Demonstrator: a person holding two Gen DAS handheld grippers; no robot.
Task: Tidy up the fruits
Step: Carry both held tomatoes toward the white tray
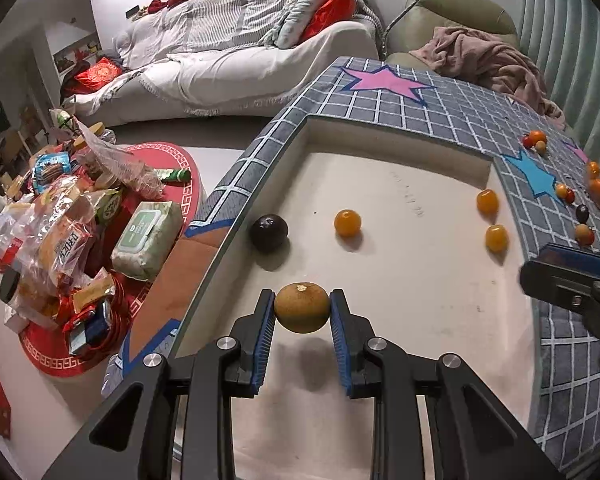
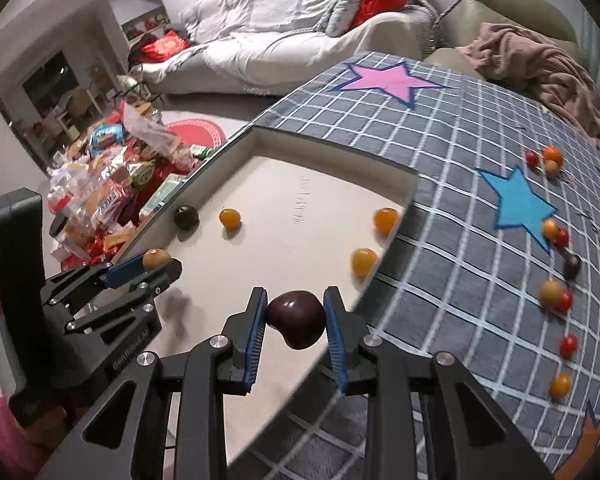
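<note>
Left gripper (image 1: 302,307) grips a brown fruit (image 1: 301,307) (maybe a longan); right gripper (image 2: 295,319), a plum (image 2: 296,318).

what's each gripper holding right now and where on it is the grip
The left gripper holds a brown round fruit, pads on its two opposite sides. The right gripper holds a dark plum the same way, pinched across its middle.

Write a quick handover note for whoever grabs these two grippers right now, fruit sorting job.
Left gripper: shut on a brown round fruit, above the cream table.
Right gripper: shut on a dark plum, over the table's edge.
Done: one dark plum and three orange fruits lie on the table.
Left: set both held fruits down, then collect the small fruits scattered on the grid rug.
</note>
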